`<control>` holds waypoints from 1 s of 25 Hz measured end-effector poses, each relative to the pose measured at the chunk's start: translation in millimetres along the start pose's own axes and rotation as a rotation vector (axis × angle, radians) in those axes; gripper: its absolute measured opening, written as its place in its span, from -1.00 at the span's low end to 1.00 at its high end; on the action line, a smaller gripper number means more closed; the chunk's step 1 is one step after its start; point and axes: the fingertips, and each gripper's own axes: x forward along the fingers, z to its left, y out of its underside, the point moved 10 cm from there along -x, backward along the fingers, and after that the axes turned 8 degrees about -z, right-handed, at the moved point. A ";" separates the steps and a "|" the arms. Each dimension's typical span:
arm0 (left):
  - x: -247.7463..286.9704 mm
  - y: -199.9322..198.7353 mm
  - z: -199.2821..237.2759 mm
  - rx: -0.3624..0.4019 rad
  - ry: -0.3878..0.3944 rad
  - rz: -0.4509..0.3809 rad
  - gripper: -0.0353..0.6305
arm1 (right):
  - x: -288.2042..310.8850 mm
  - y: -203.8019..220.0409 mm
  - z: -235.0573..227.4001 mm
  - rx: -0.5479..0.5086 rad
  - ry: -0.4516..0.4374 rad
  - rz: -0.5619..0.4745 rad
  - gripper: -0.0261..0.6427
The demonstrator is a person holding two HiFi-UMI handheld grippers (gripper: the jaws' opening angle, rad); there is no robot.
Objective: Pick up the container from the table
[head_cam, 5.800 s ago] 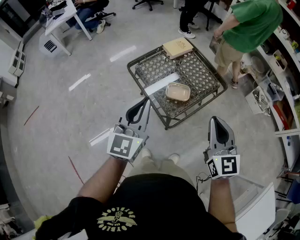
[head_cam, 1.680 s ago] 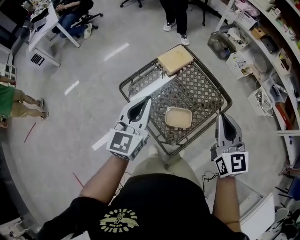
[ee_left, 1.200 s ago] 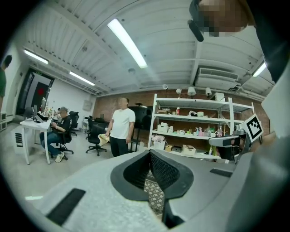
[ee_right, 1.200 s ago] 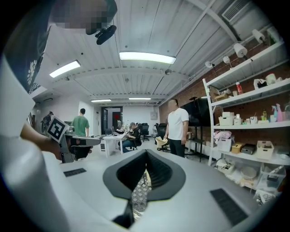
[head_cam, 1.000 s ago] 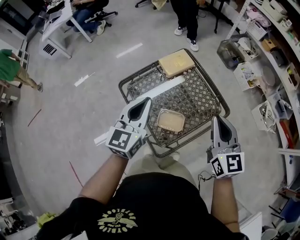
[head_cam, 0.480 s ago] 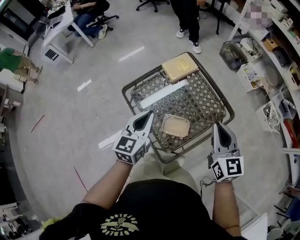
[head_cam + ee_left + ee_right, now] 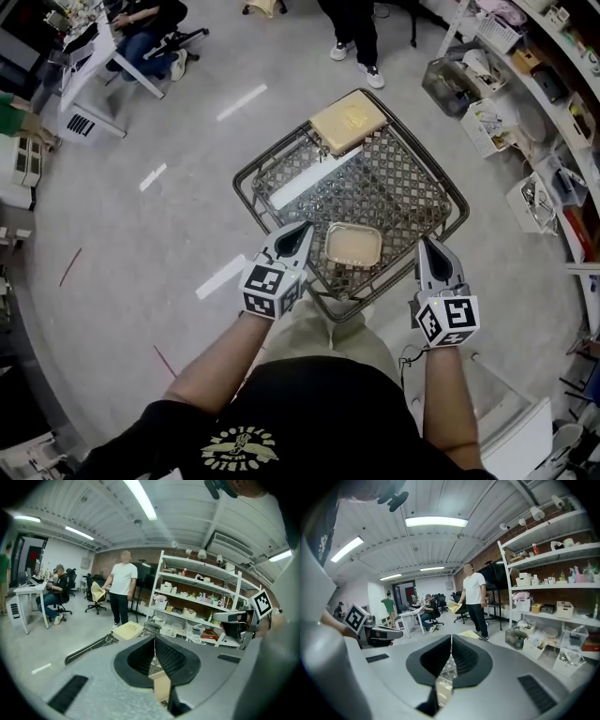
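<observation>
A shallow beige container lies on the near part of a low metal lattice table. My left gripper is just to its left, jaws shut and empty, pointing over the table's near left edge. My right gripper is to the container's right, also shut and empty. Neither touches the container. In the left gripper view the shut left gripper shows a beige piece of the container below its tips. In the right gripper view the right gripper has its jaws meeting at the tips.
A tan flat box sits on the table's far corner and a white strip lies across its left side. Shelves and bins line the right wall. A person stands beyond the table; another sits at a desk.
Both grippers have sunk and drawn closer to the table, ending on either side of the container. Their jaws stay shut. The container has not moved.
</observation>
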 end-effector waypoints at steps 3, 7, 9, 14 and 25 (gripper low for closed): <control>7.0 13.2 5.5 -0.009 0.011 0.031 -0.86 | 6.9 15.4 2.6 0.015 0.010 0.030 -0.89; 12.6 25.8 15.2 -0.046 0.014 0.061 -0.86 | 16.2 34.8 4.5 0.037 0.014 0.082 -0.89; 17.5 33.7 18.6 -0.064 0.017 0.080 -0.86 | 20.5 44.8 2.8 0.046 0.017 0.108 -0.89; 27.5 56.1 24.4 -0.103 0.012 0.131 -0.86 | 28.8 67.3 -1.0 0.076 0.033 0.165 -0.88; 40.3 84.6 30.7 -0.151 -0.012 0.180 -0.86 | 38.1 103.0 -9.9 0.108 0.027 0.273 -0.79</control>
